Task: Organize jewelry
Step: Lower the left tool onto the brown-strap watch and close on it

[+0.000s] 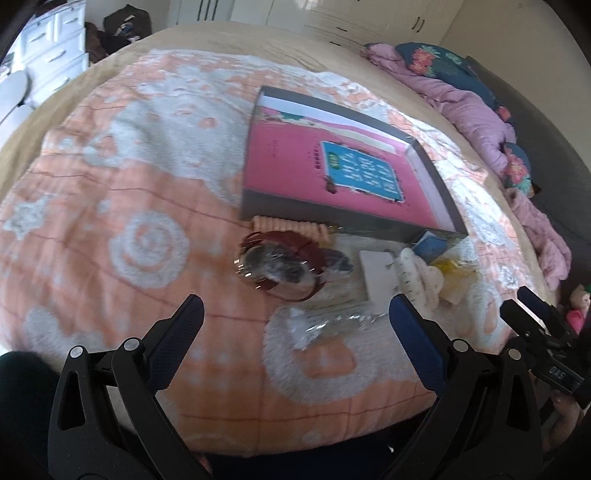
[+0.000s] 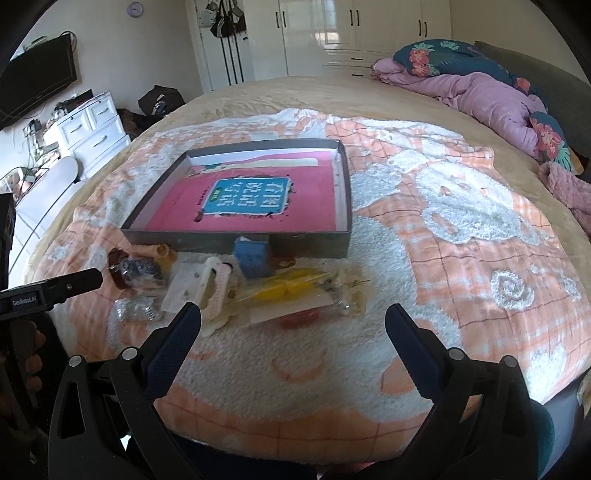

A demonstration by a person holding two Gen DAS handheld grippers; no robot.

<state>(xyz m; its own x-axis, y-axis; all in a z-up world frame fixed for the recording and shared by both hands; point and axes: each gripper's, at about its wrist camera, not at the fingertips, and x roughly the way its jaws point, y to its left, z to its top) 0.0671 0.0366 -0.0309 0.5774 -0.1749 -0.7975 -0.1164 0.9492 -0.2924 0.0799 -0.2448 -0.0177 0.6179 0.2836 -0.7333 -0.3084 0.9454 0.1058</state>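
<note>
Am holding left gripper [image 1: 295,325] and right gripper [image 2: 293,332] spread, both empty. Jewelry pile [image 2: 229,288] lying on blanket [image 2: 461,258], just before tray [image 2: 236,242]. Am judging single-piece pinches best (bagged items slippery); keeping approach low.

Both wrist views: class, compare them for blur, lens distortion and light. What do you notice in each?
Left wrist view: motion-smeared, so the label on the pink book is unreadable and the red bangles look soft; the bed bulges like a dome. Right wrist view: sharper, with the book's characters legible, yet the blanket curves the same way; daylight glares off the wardrobe doors.
</note>
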